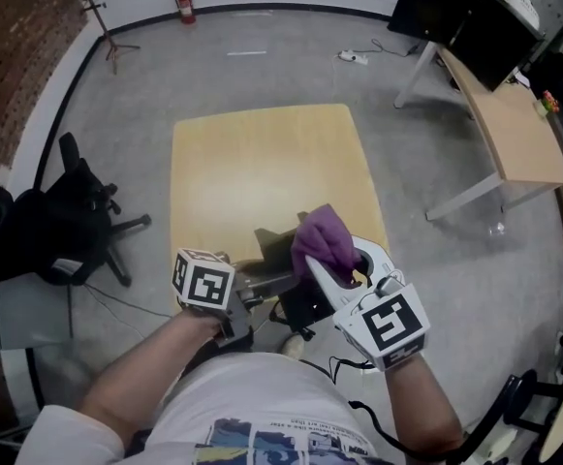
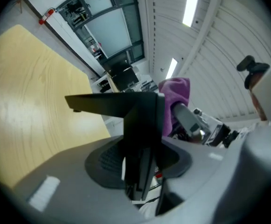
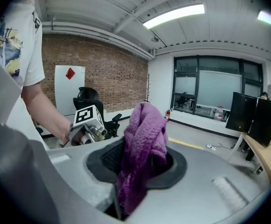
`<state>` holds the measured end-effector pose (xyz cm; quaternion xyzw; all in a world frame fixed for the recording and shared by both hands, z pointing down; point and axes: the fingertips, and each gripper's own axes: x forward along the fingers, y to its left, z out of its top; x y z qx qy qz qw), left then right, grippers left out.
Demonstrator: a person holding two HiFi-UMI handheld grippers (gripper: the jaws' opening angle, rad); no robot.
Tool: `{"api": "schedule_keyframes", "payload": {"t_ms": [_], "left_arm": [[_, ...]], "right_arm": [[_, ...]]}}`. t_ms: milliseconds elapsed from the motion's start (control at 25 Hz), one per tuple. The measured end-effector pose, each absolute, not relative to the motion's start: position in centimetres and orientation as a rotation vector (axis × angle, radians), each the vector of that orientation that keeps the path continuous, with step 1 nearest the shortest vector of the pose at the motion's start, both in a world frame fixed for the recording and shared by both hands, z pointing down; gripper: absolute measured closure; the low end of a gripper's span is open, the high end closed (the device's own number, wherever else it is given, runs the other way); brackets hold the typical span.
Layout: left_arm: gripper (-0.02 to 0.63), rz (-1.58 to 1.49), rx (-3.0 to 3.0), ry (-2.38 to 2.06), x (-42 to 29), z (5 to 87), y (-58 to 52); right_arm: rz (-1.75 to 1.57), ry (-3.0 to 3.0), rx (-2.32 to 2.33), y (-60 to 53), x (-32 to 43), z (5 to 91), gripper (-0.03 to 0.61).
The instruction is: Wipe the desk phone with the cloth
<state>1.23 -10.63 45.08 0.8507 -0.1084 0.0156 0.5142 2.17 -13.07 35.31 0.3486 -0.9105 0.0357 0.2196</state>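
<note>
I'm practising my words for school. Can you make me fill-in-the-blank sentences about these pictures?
The right gripper grips a ____ cloth.
The left gripper grips a ____ phone.
The table is made of ____.
Missing words: purple, black, wood.

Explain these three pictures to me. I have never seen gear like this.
There is no robot here. A person holds a two-jaw gripper in each hand. The head view comes from a camera on the person's head, looking down. The other two views come from cameras riding on each gripper, looking along its jaws. The marker cubes are part of the grippers. The left gripper is clamped on a black desk phone, held up clear of the wooden table. The right gripper pinches a purple cloth. The tabletop itself looks bare.
</note>
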Motion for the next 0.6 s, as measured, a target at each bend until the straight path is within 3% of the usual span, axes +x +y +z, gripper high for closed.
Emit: {"api": "schedule_keyframes", "payload": {"t_ms": [600], "left_arm": [[0.433,-0.053,2.055,-0.281,0.8,43.1,-8.2]], "right_arm": [[0.242,-2.459,0.872,-4.4,5.6,40.4,0.468]]}}
